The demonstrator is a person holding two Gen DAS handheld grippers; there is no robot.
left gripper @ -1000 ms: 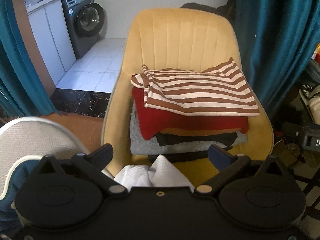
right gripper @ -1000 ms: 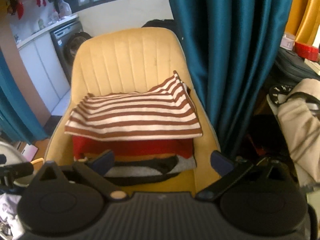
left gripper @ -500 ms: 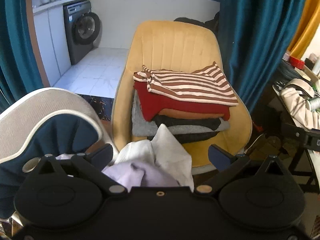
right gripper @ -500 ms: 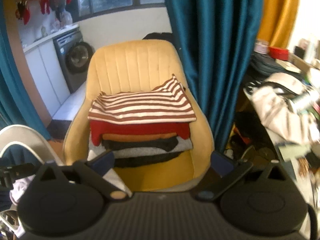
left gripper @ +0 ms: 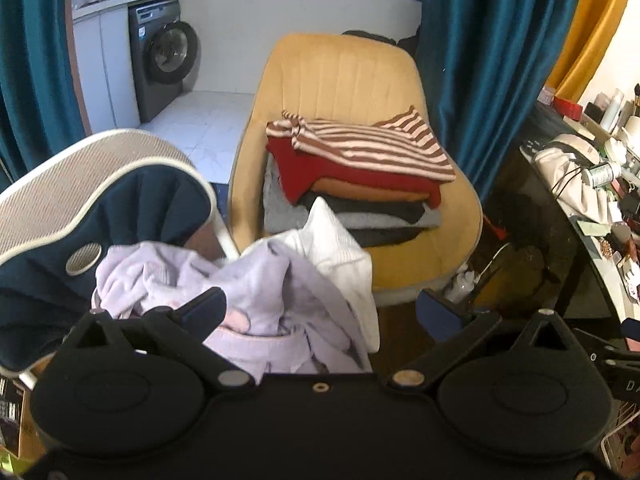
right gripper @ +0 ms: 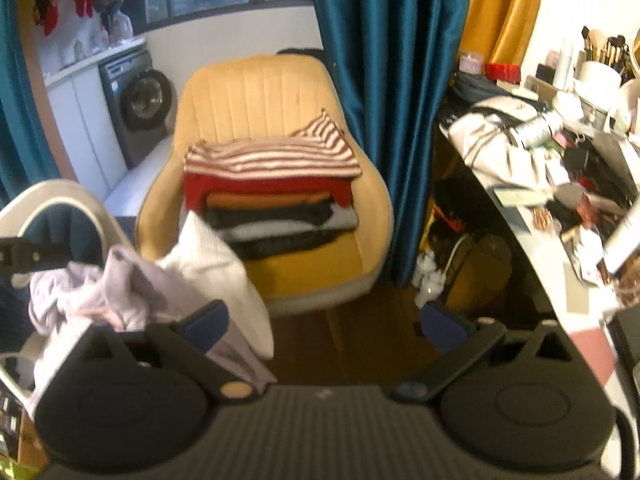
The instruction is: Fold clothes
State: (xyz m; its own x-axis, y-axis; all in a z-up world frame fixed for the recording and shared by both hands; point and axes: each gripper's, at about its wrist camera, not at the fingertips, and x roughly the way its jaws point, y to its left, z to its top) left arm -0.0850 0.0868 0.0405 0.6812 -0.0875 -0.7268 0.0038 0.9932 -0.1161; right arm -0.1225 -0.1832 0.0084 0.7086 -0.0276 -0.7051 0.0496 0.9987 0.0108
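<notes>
**Grippers wide above unfolded laundry**

At far left, a white-rimmed navy chair (left gripper: 100,216). Draped beside it, a crumpled lilac garment (left gripper: 264,280) with a white knit garment (left gripper: 336,248) against its right edge. Left gripper (left gripper: 320,310) spread wide and empty, hovering over the lilac cloth. Right gripper (right gripper: 326,326) likewise wide, gripping nothing. Beyond, a yellow armchair (left gripper: 344,76) bearing a folded stack (left gripper: 352,188), striped top (left gripper: 368,144) uppermost. At right, a teal curtain (left gripper: 480,60), then a cluttered desk (right gripper: 560,184).

My left gripper (left gripper: 320,312) hangs with its jaws spread wide, gripping nothing; my right gripper (right gripper: 326,322) hangs likewise, jaws apart.
</notes>
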